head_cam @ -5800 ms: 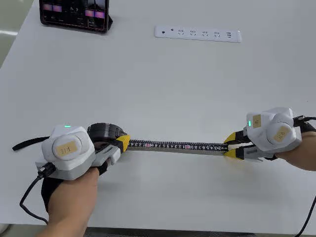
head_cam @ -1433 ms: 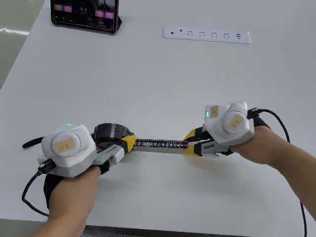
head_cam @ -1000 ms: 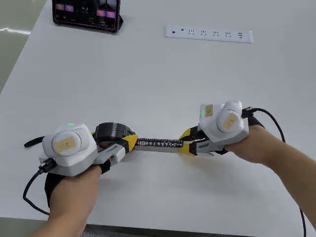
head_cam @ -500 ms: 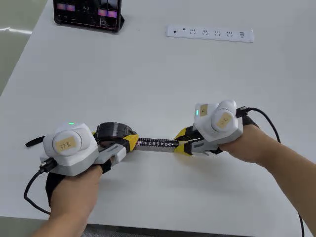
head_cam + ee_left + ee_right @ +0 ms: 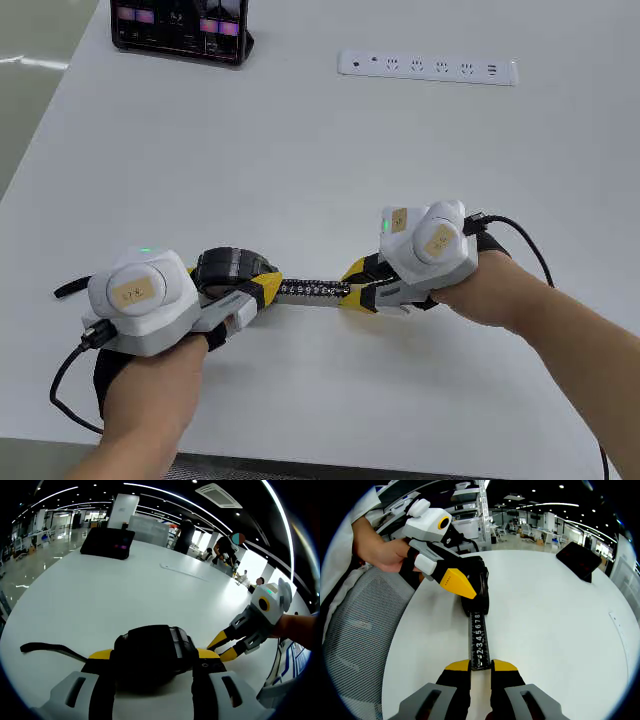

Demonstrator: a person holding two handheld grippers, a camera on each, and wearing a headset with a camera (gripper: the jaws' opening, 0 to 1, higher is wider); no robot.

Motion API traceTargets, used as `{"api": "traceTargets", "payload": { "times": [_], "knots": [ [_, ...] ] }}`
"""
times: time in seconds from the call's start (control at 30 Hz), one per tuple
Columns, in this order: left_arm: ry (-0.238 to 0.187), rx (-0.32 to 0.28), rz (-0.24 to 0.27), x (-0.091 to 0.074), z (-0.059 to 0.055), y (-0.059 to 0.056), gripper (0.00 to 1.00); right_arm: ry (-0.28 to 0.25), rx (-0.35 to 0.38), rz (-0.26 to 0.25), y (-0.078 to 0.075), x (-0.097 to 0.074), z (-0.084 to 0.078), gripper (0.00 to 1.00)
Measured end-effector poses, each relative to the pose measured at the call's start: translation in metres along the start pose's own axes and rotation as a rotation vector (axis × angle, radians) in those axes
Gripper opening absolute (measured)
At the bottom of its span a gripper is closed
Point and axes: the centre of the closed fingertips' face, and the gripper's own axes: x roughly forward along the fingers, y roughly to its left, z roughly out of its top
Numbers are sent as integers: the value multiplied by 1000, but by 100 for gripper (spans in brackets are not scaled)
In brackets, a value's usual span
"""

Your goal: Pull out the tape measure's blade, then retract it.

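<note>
Item: tape measure (image 5: 232,270), black case, on white table (image 5: 320,160) near front edge. Case clamped between jaws of left gripper (image 5: 154,662). Short length of blade (image 5: 479,640) exposed, laid flat along table, its end pinched by right gripper (image 5: 351,288), jaws closed on it. Status, as judged: pull-out at least partly done; exposed length yet to be fed back into case; release outstanding.

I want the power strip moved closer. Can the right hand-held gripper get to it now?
Probably not yet: the right hand-held gripper is shut on the tape measure's blade. The table between it and the power strip is bare, so once it lets go the way looks free.
</note>
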Motion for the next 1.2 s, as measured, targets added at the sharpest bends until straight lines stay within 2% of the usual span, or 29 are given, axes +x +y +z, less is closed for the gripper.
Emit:
{"api": "traceTargets", "payload": {
  "times": [1.2],
  "knots": [
    [4, -2, -12, 2, 0, 2, 57, -66, 11, 27, 4, 31, 32, 11]
  ]
}}
